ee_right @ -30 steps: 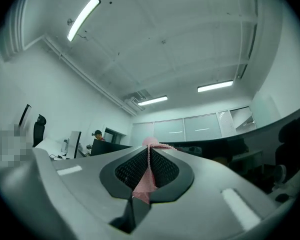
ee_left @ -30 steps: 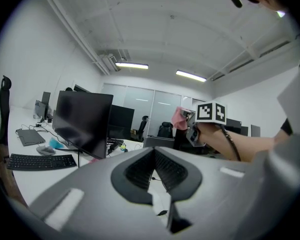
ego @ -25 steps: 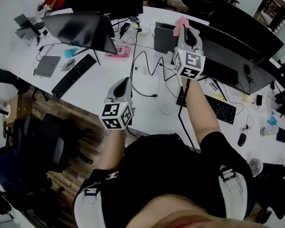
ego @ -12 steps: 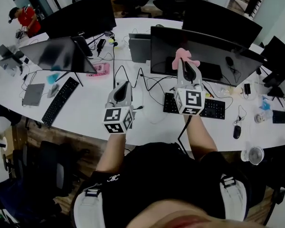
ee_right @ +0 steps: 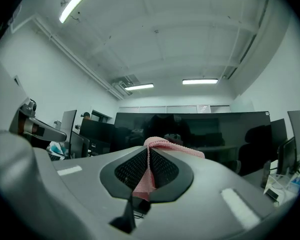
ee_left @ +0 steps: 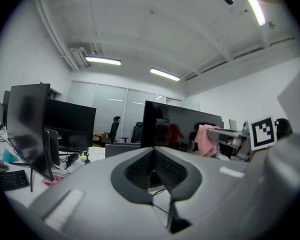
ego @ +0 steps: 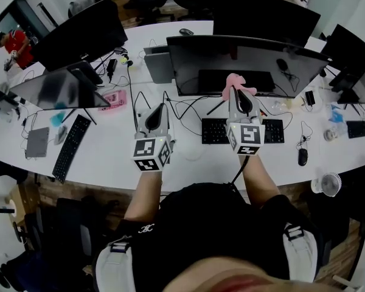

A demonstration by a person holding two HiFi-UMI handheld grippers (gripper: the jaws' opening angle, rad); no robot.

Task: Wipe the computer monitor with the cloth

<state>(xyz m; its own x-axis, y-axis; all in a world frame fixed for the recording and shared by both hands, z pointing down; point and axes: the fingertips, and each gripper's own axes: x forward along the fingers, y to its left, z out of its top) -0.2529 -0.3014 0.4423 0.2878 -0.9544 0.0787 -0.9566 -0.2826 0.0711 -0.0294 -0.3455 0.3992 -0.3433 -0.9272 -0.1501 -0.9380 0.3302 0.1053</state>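
In the head view the computer monitor (ego: 249, 66) stands wide and dark at the middle of the white worktop (ego: 109, 145). The right tool (ego: 238, 93) sits just before the monitor's lower edge, a little right of its centre, clamped on the pink cloth (ego: 236, 84). The cloth's bunched end lies over the bottom of the screen; whether it touches the glass cannot be told. The left tool (ego: 155, 115) hangs just off the monitor's lower left corner, jaws together and empty. Below the monitor lies a black keyboard (ego: 216, 131), partly covered by the right tool, and loose black cables (ego: 182, 111) trail under the monitor's left end, between the two tools. A mouse (ego: 302, 157) lies beyond the monitor's right end, and a small fan (ego: 328, 183) sits nearer the worktop's front edge. A tilted second screen (ego: 61, 90) stands well left of the monitor. Bare worktop lies in front of the monitor's left half. In the left gripper view the jaws meet on nothing. The monitor (ee_left: 180, 129) rises beyond them, with the cloth (ee_left: 206, 139) to the right, across the monitor's face. In the right gripper view the jaws pinch the cloth (ee_right: 144, 181), a fold standing above the tips. The monitor (ee_right: 215, 134) spans the width behind the cloth.
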